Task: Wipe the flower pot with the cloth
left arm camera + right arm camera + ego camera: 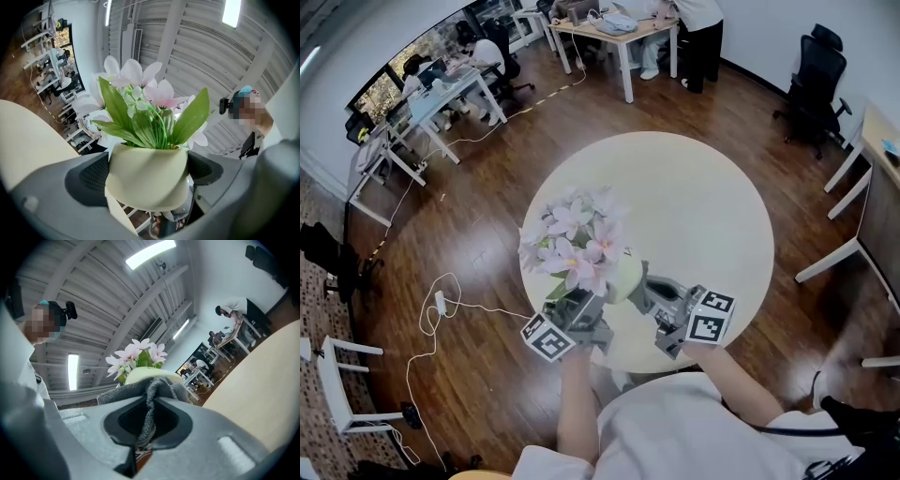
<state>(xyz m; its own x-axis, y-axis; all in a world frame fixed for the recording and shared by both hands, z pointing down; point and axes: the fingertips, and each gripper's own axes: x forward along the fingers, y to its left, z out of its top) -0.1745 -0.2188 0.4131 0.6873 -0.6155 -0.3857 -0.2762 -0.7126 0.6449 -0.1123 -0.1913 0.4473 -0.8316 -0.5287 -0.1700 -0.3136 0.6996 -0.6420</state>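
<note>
Left gripper view: the pale green flower pot (145,168) is seen clamped between the dark pads (91,176) of the left gripper (148,183). Only in the right gripper view is a grey knitted cloth (151,397) shown pinched in the closed jaws of the right gripper (149,414), with the pot just beyond the fingertips. The round cream table (712,206) beneath both is shown by the head view alone.

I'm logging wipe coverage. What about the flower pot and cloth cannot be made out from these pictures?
Head view: the flowers hide most of the flower pot.
Right gripper view: the bunched cloth hides where it meets the pot.
Left gripper view: the pot's far side and underside face away.
</note>
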